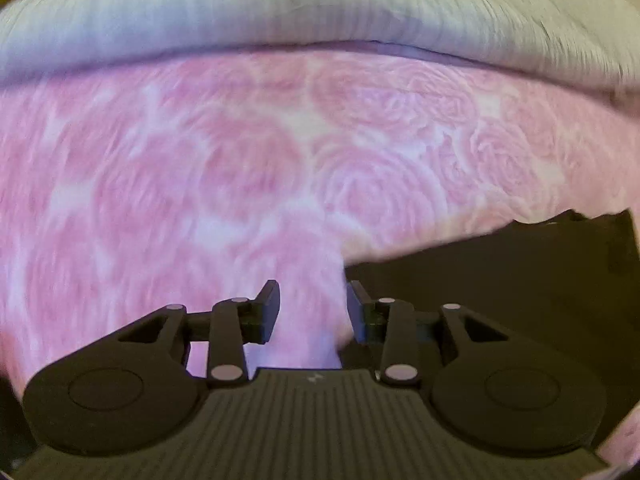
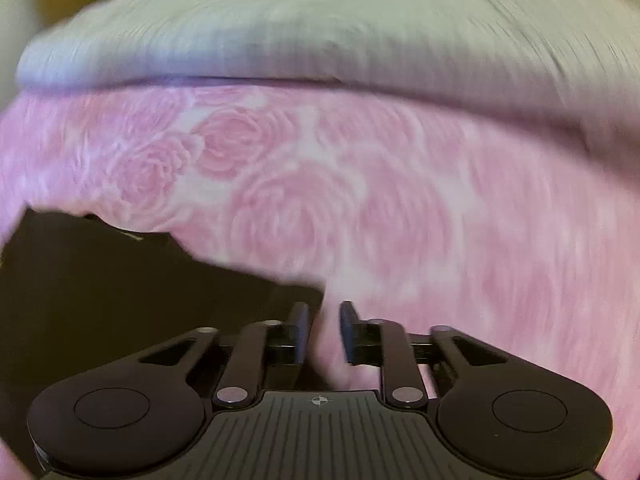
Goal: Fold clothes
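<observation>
Both grippers, left gripper (image 1: 312,312) and right gripper (image 2: 324,332), are clamping their jaws on the pink cloth (image 1: 280,160), needing level, even tension for a straight fold.

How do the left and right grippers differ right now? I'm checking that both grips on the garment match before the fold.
The left gripper shows a wider gap between its fingers than the right gripper. The dark surface lies to the right of the left gripper, but left of the right gripper. Both pinch a bunched edge of the pink rose-print cloth, facing the pale striped fabric.
</observation>
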Available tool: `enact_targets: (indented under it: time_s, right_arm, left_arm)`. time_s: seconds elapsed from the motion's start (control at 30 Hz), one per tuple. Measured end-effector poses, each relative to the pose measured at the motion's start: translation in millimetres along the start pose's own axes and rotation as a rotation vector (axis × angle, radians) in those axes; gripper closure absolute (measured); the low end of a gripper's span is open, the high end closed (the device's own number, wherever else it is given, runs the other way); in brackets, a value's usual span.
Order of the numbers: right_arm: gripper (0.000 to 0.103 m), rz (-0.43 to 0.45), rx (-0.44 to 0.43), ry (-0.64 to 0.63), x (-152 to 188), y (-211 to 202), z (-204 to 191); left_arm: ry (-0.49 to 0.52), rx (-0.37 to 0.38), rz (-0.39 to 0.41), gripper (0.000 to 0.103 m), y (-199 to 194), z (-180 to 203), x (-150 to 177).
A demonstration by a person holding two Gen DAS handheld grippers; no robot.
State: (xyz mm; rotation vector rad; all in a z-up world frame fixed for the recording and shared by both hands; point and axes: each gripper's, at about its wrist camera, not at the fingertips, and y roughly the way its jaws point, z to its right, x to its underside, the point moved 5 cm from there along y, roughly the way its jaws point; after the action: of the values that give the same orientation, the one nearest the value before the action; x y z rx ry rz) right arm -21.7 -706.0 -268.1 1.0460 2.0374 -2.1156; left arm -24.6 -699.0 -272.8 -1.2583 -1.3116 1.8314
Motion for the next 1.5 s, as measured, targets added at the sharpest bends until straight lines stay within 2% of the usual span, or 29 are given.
enact_targets:
  time_s: [0.1, 0.2, 0.3, 0.37, 0.4, 0.43, 0.57, 0.67, 0.73, 0.77, 0.83, 1.0, 1.13, 1.27, 1.33, 1.37, 1.4, 1.43, 1.5]
  right_arm:
    - [0.067, -0.035, -0.043, 0.172, 40, -16, -3]
    - [0.066, -0.082, -0.054, 0.242, 76, -23, -14]
    - [0.066, -0.104, -0.069, 0.285, 103, -25, -24]
    - [0.066, -0.112, -0.069, 0.309, 112, -22, -26]
    - [0.066, -0.116, -0.07, 0.321, 117, -20, -27]
    - [0.066, -0.114, -0.064, 0.326, 120, -21, -27]
    - [0.066, -0.094, -0.045, 0.307, 114, -26, -25]
    - [0.066, -0.066, -0.047, 0.298, 102, -28, -22]
    - [0.066, -0.049, -0.048, 0.294, 93, -28, -21]
    - [0.066, -0.041, -0.048, 0.291, 88, -28, -20]
    - [0.066, -0.024, -0.049, 0.286, 78, -26, -17]
    - [0.066, 0.001, -0.047, 0.29, 56, -7, -6]
    - [0.066, 0.045, -0.065, 0.311, 34, 16, 5]
    - [0.066, 0.057, -0.094, 0.342, 14, 44, 12]
    - [0.066, 0.036, -0.113, 0.373, 9, 58, 15]
    - [0.068, 0.02, -0.129, 0.395, 7, 65, 17]
    - [0.096, -0.01, -0.124, 0.418, 6, 69, 19]
    - [0.102, -0.016, -0.128, 0.425, 3, 68, 19]
    - [0.102, 0.02, -0.123, 0.373, -9, 56, 16]
  left_arm:
    - [-0.067, 0.068, -0.055, 0.072, -13, 1, 47]
    - [-0.086, 0.15, -0.127, 0.071, -18, 10, 101]
    - [-0.123, 0.228, -0.196, 0.07, -11, 23, 141]
    - [-0.156, 0.276, -0.236, 0.073, -4, 30, 159]
    - [-0.156, 0.294, -0.236, 0.082, -4, 32, 162]
    - [-0.122, 0.279, -0.232, 0.097, -5, 33, 162]
    - [0.014, 0.219, -0.226, 0.098, -11, 34, 158]
    - [0.046, 0.23, -0.251, 0.096, -15, 32, 150]
    - [0.05, 0.245, -0.276, 0.091, -17, 29, 143]
    - [0.044, 0.238, -0.263, 0.088, -19, 22, 139]
    - [0.008, 0.229, -0.229, 0.075, -20, 10, 124]
    - [-0.045, 0.185, -0.131, 0.073, 6, -15, 71]
    - [-0.084, 0.195, -0.085, 0.069, 47, -18, 24]
    - [-0.118, 0.233, -0.121, 0.069, 88, -13, -5]
    - [-0.13, 0.227, -0.125, 0.074, 98, -10, -7]
    - [-0.136, 0.224, -0.126, 0.081, 103, -9, -8]
    - [-0.136, 0.224, -0.118, 0.102, 98, -8, -8]
    - [-0.13, 0.219, -0.095, 0.102, 92, -7, -10]
    - [-0.118, 0.208, -0.04, 0.102, 79, -7, -12]
